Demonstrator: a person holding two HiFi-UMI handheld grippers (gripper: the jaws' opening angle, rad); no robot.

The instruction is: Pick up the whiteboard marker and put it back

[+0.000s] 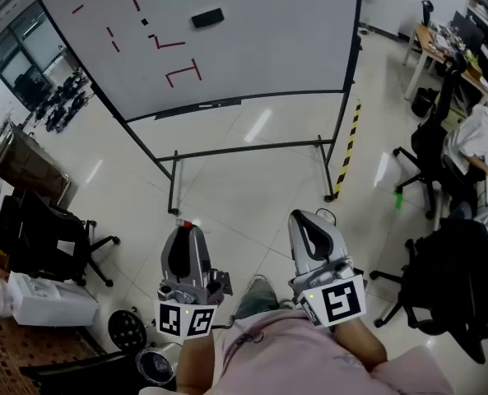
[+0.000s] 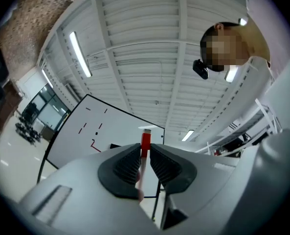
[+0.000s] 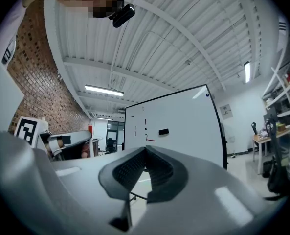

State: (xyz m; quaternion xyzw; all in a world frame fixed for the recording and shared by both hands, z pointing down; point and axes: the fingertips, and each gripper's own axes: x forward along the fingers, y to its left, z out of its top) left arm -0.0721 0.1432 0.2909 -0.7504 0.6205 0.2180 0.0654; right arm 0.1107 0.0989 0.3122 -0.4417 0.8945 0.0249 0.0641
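The whiteboard marker (image 2: 145, 144) has a red cap and a white body, and my left gripper (image 2: 145, 150) is shut on it with the cap poking out past the jaws. In the head view the left gripper (image 1: 186, 229) is low at centre-left, and the marker's red tip (image 1: 185, 223) shows at its front. To its right, my right gripper (image 1: 310, 218) is shut with nothing between its jaws, as the right gripper view (image 3: 145, 152) also shows. Well ahead of both stands the whiteboard (image 1: 252, 48) with red marks and a black eraser (image 1: 206, 17).
The whiteboard rests on a black wheeled frame (image 1: 252, 149) with a ledge (image 1: 198, 105) along its lower edge. A yellow-black floor stripe (image 1: 348, 148) runs beside it. Office chairs (image 1: 42, 237) stand on both sides. A seated person (image 1: 478, 142) is at a desk on the right.
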